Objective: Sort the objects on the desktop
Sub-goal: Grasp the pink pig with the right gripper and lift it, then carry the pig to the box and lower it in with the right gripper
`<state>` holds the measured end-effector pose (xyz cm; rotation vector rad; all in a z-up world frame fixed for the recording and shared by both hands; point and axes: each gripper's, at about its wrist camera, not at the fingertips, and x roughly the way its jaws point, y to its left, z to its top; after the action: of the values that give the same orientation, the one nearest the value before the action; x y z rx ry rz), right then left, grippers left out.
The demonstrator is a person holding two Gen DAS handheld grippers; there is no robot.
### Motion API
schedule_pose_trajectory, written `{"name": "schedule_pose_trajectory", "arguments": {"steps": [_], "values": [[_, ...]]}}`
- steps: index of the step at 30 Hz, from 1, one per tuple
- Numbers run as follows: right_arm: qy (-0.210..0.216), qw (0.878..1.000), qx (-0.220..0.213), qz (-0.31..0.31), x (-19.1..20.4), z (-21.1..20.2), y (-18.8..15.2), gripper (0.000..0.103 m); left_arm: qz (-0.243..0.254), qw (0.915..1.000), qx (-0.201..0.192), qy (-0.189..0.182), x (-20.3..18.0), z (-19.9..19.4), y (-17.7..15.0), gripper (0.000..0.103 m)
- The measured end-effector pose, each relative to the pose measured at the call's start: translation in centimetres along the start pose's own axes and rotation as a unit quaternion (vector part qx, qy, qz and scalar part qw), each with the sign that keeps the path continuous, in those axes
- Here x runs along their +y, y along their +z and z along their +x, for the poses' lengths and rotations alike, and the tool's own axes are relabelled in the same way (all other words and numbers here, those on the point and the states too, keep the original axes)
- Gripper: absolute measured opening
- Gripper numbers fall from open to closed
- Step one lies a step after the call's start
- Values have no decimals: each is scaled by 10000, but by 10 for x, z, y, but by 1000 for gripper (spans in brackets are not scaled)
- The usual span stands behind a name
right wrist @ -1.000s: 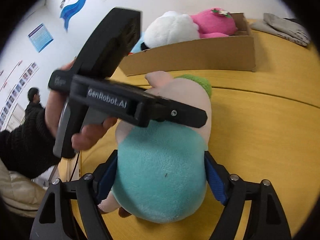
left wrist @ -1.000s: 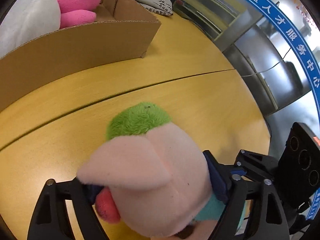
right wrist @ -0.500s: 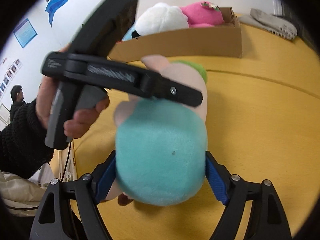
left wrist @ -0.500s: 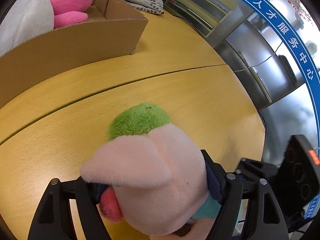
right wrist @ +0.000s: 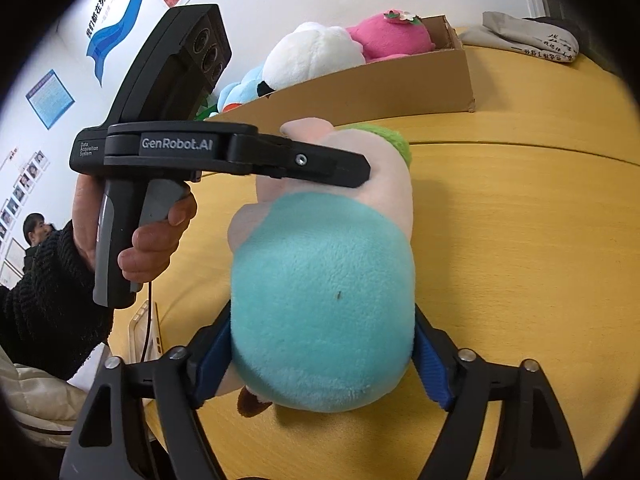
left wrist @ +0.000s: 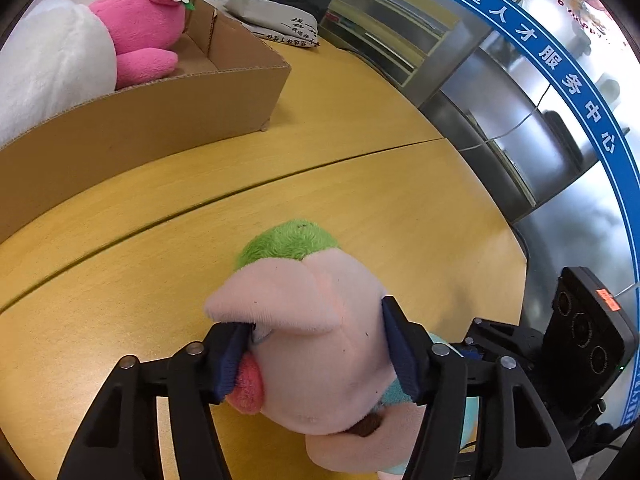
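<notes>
A plush pig with green hair, a pink head and a teal body lies on the yellow table. My left gripper has the head between its jaws, which are closing; the blue pads press into both cheeks. From the right wrist view one of its fingers lies across the head. My right gripper clasps the teal body, its blue pads against both sides. An open cardboard box stands beyond, at the back.
The box holds a pink plush, a white plush and a blue one. A folded grey cloth lies behind it. The table's curved edge runs on the right. A hand in a black sleeve holds the left gripper.
The left jaws have come together onto the pig's head, which now looks squeezed. The right gripper stays around the teal body, and the pig has barely shifted.
</notes>
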<state>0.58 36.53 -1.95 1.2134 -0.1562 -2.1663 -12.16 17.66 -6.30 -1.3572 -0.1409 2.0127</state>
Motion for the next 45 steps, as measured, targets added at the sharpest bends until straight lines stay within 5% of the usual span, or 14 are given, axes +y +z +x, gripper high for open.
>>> {"name": "schedule_pose_trajectory", "arguments": {"steps": [7,14,21,26,35,45], "values": [[-79,9999,32,59,6,-9,-5,78,7,10000,-52,-63,-8,-2,0,62],[108,9988,-438,-184,13,-17,26,76,373,9963,-756,163,-27,-60,44,56],[48,9850,-1247,-1192,25,-45,134,75,1107,9779,-1639,675,-41,-143,144,55],[138,9728,-1600,-1669,15,-41,220,74,1194,9686,-1968,935,-20,-165,208,55],[272,9750,-1366,-1734,-38,33,302,74,793,9774,-1697,981,65,-112,285,55],[-65,9926,36,-1212,-82,116,271,75,493,9925,-637,918,116,-6,281,57]]}}
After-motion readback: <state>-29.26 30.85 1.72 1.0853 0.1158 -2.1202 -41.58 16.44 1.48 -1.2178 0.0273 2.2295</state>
